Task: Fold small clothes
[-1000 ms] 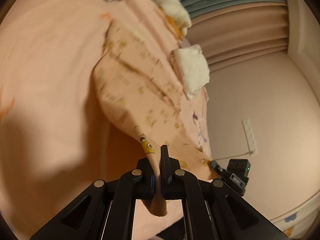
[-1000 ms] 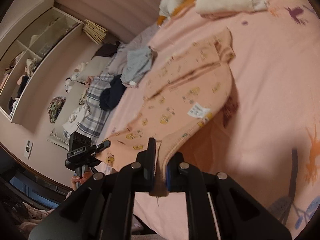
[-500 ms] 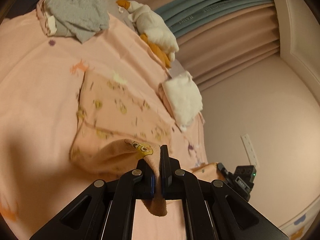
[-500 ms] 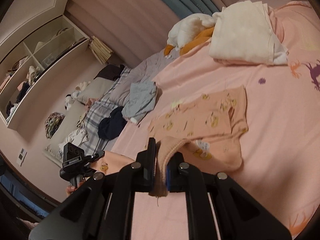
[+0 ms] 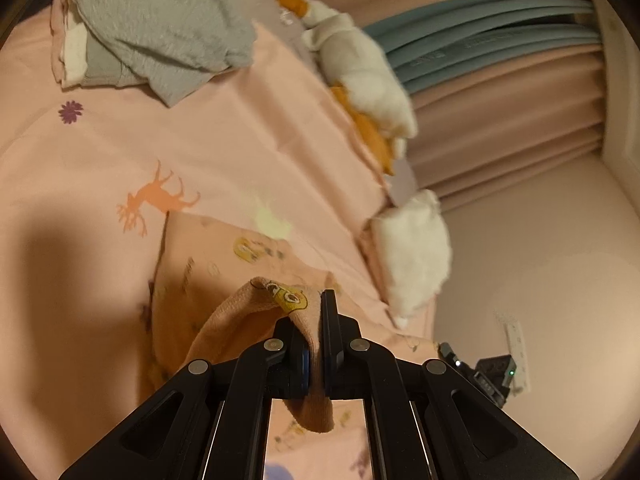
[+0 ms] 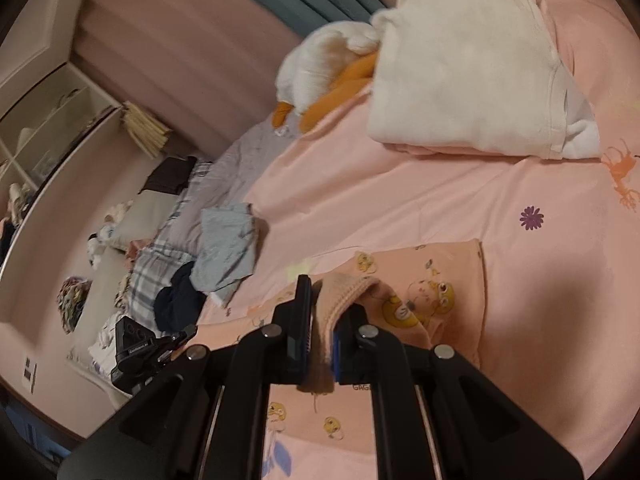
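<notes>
On the pink bed sheet (image 5: 248, 160), low in both wrist views, lies the peach printed garment (image 5: 208, 264), partly doubled over on itself. The left gripper (image 5: 316, 344) has its jaws narrow, pinched on a hem of that garment, with a tongue of cloth hanging out at 6 o'clock. The right gripper (image 6: 320, 332) likewise grips a ribbed edge of it, jaws closed down on the fabric.

From each pair of jaws the rest of the cloth runs forward toward 12 o'clock, so its long axis seems to lie along the fingers, though motion blur makes this uncertain. Both grippers sit equally close, each already holding. The fold probably turns on carrying the held edge onward to the garment's far border near 12 o'clock, short of the white folded pile (image 6: 472, 64).
</notes>
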Demonstrator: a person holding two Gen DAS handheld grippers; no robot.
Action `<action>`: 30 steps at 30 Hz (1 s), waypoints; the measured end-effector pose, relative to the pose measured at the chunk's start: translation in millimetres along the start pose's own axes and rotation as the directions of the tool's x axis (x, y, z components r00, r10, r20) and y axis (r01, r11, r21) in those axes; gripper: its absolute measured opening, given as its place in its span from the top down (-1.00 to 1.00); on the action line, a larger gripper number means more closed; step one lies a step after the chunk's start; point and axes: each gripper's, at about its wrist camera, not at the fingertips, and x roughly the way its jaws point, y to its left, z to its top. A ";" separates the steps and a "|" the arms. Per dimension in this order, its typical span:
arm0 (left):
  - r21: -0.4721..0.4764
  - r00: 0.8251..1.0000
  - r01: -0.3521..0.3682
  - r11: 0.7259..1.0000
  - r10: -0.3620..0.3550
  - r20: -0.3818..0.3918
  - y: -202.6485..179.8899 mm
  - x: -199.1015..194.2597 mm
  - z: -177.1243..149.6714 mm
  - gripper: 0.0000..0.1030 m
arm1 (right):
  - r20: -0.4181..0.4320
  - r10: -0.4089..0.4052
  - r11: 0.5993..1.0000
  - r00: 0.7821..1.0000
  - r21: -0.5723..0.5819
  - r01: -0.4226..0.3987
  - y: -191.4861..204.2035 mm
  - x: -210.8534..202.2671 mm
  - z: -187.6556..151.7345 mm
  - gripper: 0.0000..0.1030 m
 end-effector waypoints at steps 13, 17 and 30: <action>-0.295 0.979 -0.134 0.946 0.080 -0.187 67.4 70.8 33.5 0.88 | -0.245 -0.028 0.910 0.969 0.396 0.126 -85.9 75.2 14.8 0.45; -0.481 0.992 -0.027 0.876 -0.036 -0.121 82.4 69.4 45.0 0.00 | -0.141 0.066 0.819 0.988 0.573 0.027 -101.7 72.5 25.6 0.09; -0.440 0.987 -0.032 0.897 0.097 0.127 89.2 -0.2 61.5 -0.17 | -0.041 -0.070 0.957 0.997 0.278 0.079 -60.9 28.6 39.0 0.03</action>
